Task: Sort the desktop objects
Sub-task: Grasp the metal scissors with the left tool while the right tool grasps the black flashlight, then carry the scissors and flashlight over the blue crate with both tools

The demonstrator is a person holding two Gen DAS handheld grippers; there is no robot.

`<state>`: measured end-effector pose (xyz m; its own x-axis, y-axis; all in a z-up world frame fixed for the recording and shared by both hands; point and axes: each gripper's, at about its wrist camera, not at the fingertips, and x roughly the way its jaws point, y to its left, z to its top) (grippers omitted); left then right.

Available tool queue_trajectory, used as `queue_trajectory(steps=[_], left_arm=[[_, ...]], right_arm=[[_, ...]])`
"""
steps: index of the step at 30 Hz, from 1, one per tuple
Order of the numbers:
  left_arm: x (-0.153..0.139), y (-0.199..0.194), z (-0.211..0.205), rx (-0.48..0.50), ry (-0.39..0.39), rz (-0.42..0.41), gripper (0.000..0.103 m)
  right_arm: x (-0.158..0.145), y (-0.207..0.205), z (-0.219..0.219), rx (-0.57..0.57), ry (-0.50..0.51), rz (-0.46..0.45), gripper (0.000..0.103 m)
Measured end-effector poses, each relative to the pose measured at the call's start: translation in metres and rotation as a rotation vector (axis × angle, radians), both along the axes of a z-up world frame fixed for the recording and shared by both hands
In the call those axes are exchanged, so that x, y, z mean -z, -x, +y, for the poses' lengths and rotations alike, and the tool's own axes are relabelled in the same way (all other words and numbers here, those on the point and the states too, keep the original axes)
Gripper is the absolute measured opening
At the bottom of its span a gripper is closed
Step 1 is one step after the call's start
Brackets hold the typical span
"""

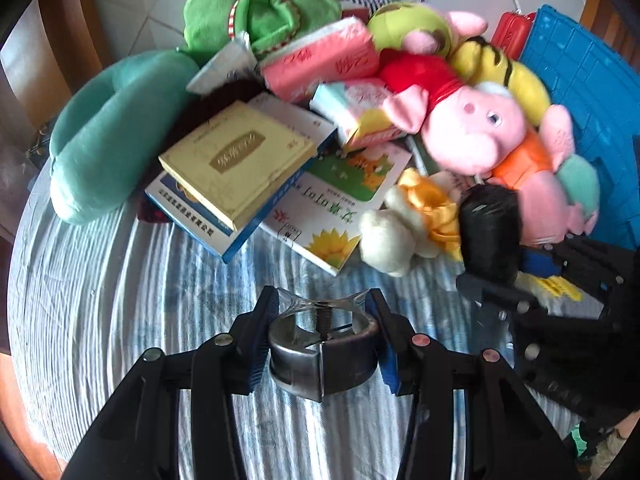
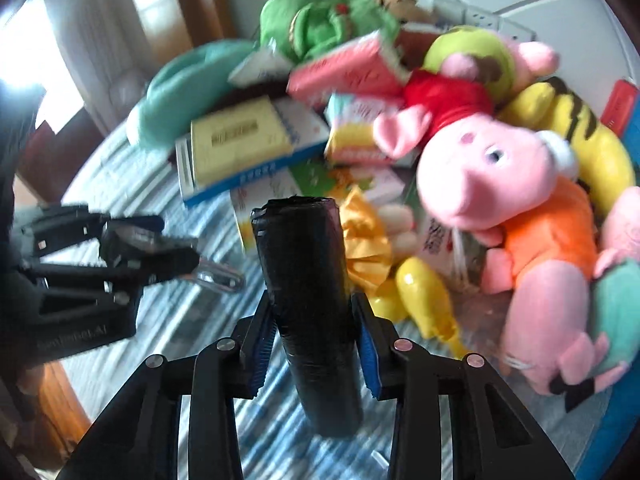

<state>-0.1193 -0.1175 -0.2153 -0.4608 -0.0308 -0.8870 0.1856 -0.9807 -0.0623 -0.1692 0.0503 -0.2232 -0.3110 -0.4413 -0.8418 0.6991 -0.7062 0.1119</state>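
**Both claws loaded at the near edge of the pile**

The left claw (image 1: 322,320) is clamped on a small metal clamp (image 1: 322,354), held just above the striped cloth (image 1: 140,288) covering the surface. The right claw (image 2: 313,320) grips a black roll (image 2: 308,300) between its blue pads (image 2: 260,346), the roll pointing forward along the fingers. Beyond them lie a sunflower-printed box (image 1: 316,220) and a cream box (image 1: 236,164) stacked on a blue-edged box (image 1: 192,216). Farther back sit a pink pig plush (image 1: 476,132), a pink tissue pack (image 1: 320,60), a teal cushion (image 1: 108,132) and a green plush (image 1: 260,8).
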Motion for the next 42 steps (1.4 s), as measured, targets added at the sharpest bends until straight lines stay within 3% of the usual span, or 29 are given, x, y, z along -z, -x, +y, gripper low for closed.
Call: queue_trajectory(steps=[8, 21, 32, 42], left_arm=[[-0.052, 0.012, 0.005, 0.024, 0.028, 0.101, 0.044], [-0.127, 0.025, 0.036, 0.099, 0.050, 0.234, 0.044], [-0.181, 0.042, 0.096, 0.239, 0.037, 0.355, 0.044], [-0.230, 0.063, 0.183, 0.391, -0.007, 0.445, 0.044]], right_arm=[[-0.046, 0.005, -0.011, 0.061, 0.064, 0.074, 0.035], [-0.139, 0.004, 0.019, 0.108, 0.109, 0.213, 0.035], [-0.213, -0.005, 0.083, 0.238, 0.097, 0.368, 0.035], [-0.277, -0.006, 0.181, 0.404, 0.131, 0.476, 0.035]])
